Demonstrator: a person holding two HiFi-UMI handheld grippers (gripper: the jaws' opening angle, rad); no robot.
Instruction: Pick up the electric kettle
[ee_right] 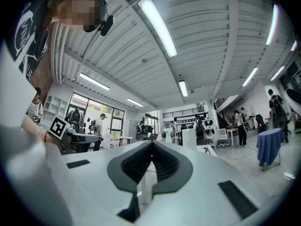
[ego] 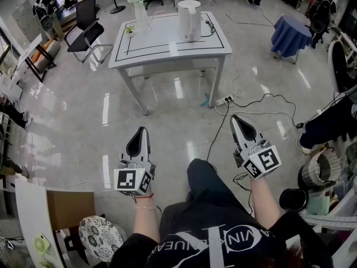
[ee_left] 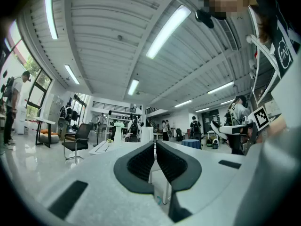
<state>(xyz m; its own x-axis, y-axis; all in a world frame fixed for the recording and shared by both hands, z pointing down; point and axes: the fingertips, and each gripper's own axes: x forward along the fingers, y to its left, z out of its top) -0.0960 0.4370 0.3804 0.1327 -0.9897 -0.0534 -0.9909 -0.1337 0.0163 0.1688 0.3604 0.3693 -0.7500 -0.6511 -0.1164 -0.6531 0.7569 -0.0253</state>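
Note:
The white electric kettle (ego: 189, 20) stands upright at the far right of a white table (ego: 167, 52), its cord trailing off to the right. Both grippers hover over the floor well short of the table, held level and pointing toward it. My left gripper (ego: 142, 130) is shut with nothing between its jaws, and so is my right gripper (ego: 234, 118). In the left gripper view the shut left gripper (ee_left: 155, 143) points toward the distant kettle (ee_left: 146, 134). In the right gripper view the kettle (ee_right: 189, 138) shows small, right of the shut right gripper (ee_right: 151, 144).
A vase of white flowers (ego: 138, 7) stands on the table's far left. A black office chair (ego: 86, 24) sits left of the table. A power strip with cables (ego: 223, 101) lies on the floor by the near right table leg. A blue-draped round table (ego: 290, 33) is at right.

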